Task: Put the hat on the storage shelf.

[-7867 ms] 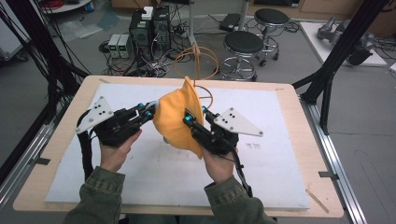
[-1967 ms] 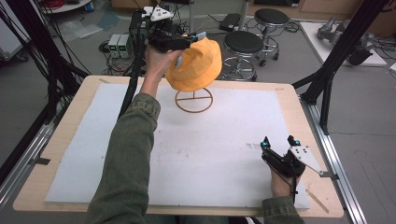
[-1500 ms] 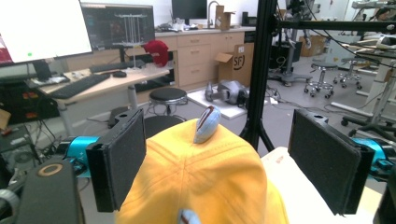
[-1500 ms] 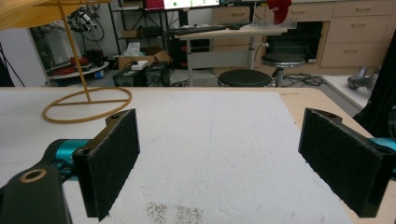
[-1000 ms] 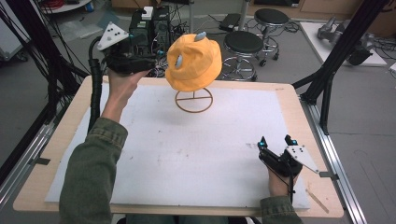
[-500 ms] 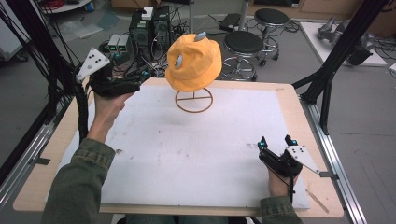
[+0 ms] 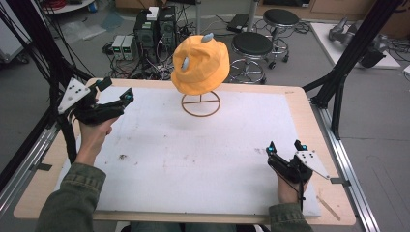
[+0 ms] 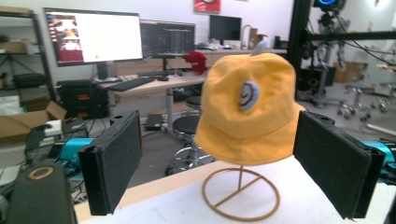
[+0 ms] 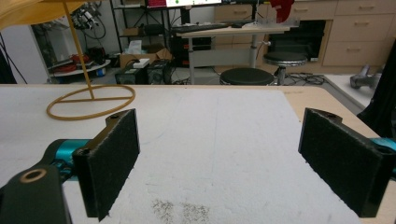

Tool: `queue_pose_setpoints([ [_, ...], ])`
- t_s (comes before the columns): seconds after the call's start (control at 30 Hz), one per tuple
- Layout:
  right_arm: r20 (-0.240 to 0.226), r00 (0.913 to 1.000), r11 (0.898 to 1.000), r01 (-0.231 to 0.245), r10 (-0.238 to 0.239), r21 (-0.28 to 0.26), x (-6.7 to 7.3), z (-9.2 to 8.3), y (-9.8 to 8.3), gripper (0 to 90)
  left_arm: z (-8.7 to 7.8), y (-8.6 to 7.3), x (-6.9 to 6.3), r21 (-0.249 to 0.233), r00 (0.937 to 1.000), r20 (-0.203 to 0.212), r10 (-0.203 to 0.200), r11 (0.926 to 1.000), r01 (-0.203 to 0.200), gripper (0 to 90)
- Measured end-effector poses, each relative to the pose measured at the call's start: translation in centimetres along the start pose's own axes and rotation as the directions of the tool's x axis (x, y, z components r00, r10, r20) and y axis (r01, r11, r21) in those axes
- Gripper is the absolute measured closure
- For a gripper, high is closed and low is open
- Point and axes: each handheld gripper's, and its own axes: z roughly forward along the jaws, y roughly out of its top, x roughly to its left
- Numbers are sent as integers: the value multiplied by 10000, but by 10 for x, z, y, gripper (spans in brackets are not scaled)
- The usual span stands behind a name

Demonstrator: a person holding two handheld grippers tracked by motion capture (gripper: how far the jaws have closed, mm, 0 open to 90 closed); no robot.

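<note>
The bench [image 7: 309, 104] spreads wide under both tools, its wooden rim showing as a pale border around the white foam sheet [image 7: 193, 164] that covers most of the top. The sheet lies bare across the whole stretch between the two tools, apart from a few dark smudges, so there is open room from one to the other. Ahead of the left hand-held gripper [image 7: 116, 92], toward the far edge of the bench, the orange hat [image 7: 200, 65] sits draped over a thin wire stand [image 7: 200, 104] whose round base ring rests flat on the sheet; in the left gripper view the hat [image 8: 250, 107] hangs centred in the gap between the jaws but well beyond them, not touched, and the ring [image 8: 240, 193] lies below it. The left hand-held gripper is raised above the sheet near the bench's left far corner, its jaws spread wide with nothing between them. The right hand-held gripper [image 7: 282, 147] sits low near the right near corner, close to the sheet's right edge and well apart from the hat; its jaws are also spread wide and empty. In the right gripper view the sheet [image 9: 224, 140] runs bare ahead of the jaws to the far rim, the stand's ring [image 9: 91, 102] lying off to the left beyond them.
</note>
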Motion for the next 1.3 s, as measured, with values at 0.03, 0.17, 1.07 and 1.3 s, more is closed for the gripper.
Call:
queue_pose_setpoints([
  [0.03,23,10000,10000,-6,6,19,0,0,0,116,-3,-3,1,0,9999,-102,-60,10000,60,162],
  [0.17,37,10000,10000,-13,13,22,1,0,0,116,-12,-14,3,-24,9996,-248,-107,9999,106,162],
  [1.07,-135,9995,9991,305,-301,292,7,1,-3,116,-102,-93,31,-751,9666,-2294,-1141,9922,993,163],
  [1.3,-55,9992,9987,407,-406,314,8,-1,-3,116,-118,-111,35,-546,9523,-2808,-1192,9926,1081,163],
])
